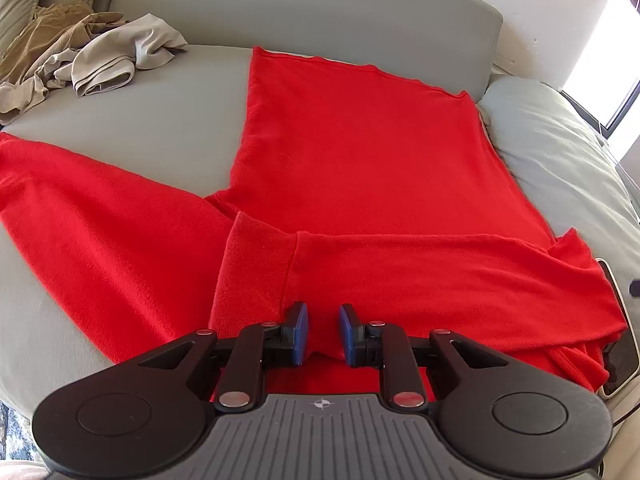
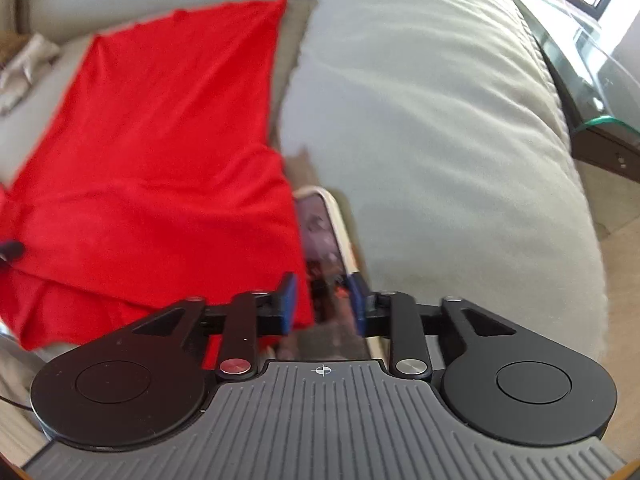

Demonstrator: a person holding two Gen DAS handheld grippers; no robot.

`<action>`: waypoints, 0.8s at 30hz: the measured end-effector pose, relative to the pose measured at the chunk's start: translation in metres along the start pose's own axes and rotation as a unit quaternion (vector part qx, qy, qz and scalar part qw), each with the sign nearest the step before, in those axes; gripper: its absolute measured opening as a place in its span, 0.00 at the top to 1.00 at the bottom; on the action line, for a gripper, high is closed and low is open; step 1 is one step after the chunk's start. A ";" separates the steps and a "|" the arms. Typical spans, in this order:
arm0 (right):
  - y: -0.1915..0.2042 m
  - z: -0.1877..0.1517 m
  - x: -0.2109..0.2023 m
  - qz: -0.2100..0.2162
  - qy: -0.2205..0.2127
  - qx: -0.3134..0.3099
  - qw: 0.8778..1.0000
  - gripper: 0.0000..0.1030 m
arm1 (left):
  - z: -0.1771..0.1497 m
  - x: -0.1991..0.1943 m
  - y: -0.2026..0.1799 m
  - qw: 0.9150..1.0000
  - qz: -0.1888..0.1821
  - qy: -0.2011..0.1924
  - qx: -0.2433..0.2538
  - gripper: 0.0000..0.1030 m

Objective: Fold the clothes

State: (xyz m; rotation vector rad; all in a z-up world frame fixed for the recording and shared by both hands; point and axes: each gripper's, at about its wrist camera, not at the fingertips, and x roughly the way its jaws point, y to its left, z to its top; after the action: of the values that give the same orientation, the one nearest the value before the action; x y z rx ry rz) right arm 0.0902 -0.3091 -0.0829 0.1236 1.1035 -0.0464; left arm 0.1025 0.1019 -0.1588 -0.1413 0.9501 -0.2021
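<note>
One red garment (image 1: 360,152) lies spread flat on a grey sofa seat (image 1: 132,128), with crumpled beige clothes (image 1: 88,56) at the back corner and a pale cushion (image 2: 440,120) alongside. Left gripper (image 1: 324,332) jaws stand narrowly apart above the red fabric, gripping nothing; right gripper (image 2: 322,304) jaws stand half open over a phone (image 2: 320,232) at the garment's edge.

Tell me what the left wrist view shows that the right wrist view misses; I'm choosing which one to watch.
Only the left wrist view shows the red garment's sleeve folded across it, the other sleeve spread out, and the full beige clothes pile. Only the right wrist view shows the glass table and most of the phone by the garment's edge. Both show the garment, the sofa and the pillow.
</note>
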 end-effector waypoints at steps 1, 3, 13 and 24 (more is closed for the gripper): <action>0.002 0.008 0.000 0.016 -0.010 0.004 1.000 0.47 | 0.000 0.000 0.000 1.000 -0.001 0.000 -0.001 0.80; 0.008 0.024 0.011 0.022 -0.021 -0.004 1.000 0.48 | 0.000 0.000 0.001 1.000 -0.002 -0.001 -0.003 0.80; 0.014 0.075 0.085 0.030 0.064 -0.024 0.997 0.57 | -0.001 0.001 0.004 1.000 -0.010 -0.002 -0.010 0.80; 0.007 0.067 0.089 0.030 0.002 0.038 0.999 0.96 | -0.002 0.000 0.005 1.000 -0.006 -0.005 -0.013 0.81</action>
State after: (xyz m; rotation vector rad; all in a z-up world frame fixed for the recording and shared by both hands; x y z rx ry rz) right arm 0.1905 -0.3087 -0.1325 0.2245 1.1021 -0.0349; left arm 0.1013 0.1066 -0.1616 -0.1714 0.9418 -0.1992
